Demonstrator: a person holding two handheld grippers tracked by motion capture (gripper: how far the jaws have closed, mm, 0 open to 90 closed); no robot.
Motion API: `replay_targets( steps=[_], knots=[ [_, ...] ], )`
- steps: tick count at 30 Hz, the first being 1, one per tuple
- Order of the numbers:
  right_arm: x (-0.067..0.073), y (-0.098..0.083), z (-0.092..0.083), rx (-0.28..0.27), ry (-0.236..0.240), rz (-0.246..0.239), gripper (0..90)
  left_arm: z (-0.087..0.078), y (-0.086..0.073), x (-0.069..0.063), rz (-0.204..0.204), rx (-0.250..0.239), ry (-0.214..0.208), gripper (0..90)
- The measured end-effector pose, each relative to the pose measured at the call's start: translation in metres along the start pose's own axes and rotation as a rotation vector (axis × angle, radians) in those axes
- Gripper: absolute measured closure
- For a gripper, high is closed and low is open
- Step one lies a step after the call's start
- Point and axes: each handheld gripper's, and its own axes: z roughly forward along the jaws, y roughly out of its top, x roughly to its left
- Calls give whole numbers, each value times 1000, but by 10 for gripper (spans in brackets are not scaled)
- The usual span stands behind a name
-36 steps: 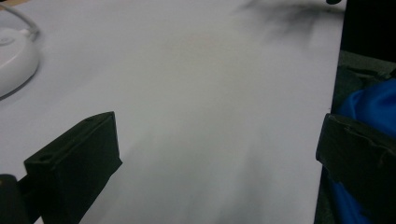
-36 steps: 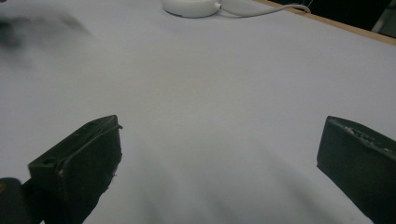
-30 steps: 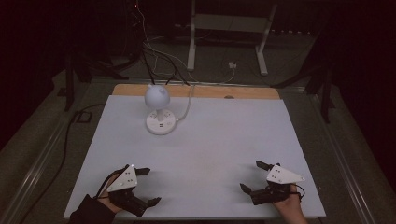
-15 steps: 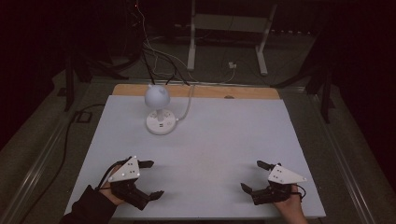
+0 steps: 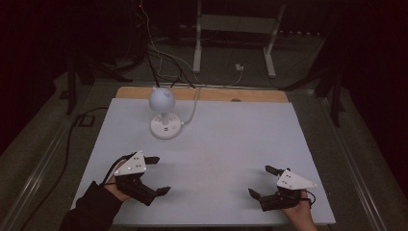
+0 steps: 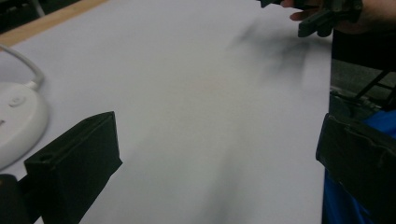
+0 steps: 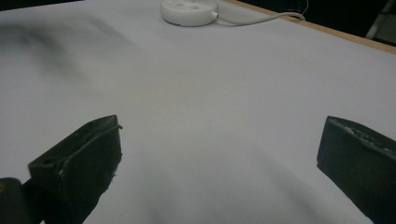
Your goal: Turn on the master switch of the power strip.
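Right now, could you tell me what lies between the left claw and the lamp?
Nothing: bare white table separates the left claw from the lamp, as the high view shows.

Dark room; white table (image 5: 231, 144); metal stand (image 5: 233, 41) behind.

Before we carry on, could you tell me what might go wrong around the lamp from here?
The lamp carries a round head on a thin stem, so a nudge from the left tongs, the nearer pair, might tip it. Its cable trails across the table and could snag open tongs.
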Motion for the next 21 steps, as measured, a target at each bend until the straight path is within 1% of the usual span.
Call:
replay_targets(
  steps=[2,7,13,16,18,21],
  knots=[
    [0,0,0,0,0,0,0,0,3,2,-2,-1,-3,2],
    [0,0,0,1,3,-1,0,2,6,7,-28,-15,15,2],
    [0,0,0,0,1,2,0,6,10,12,-37,-4,46,2],
    [0,0,-1,-1,1,2,0,7,11,14,-29,2,58,2],
    [0,0,-1,-1,2,3,0,9,12,17,-37,5,61,2],
    [-1,0,-1,1,2,3,0,13,13,19,-34,15,82,2]
  ],
)
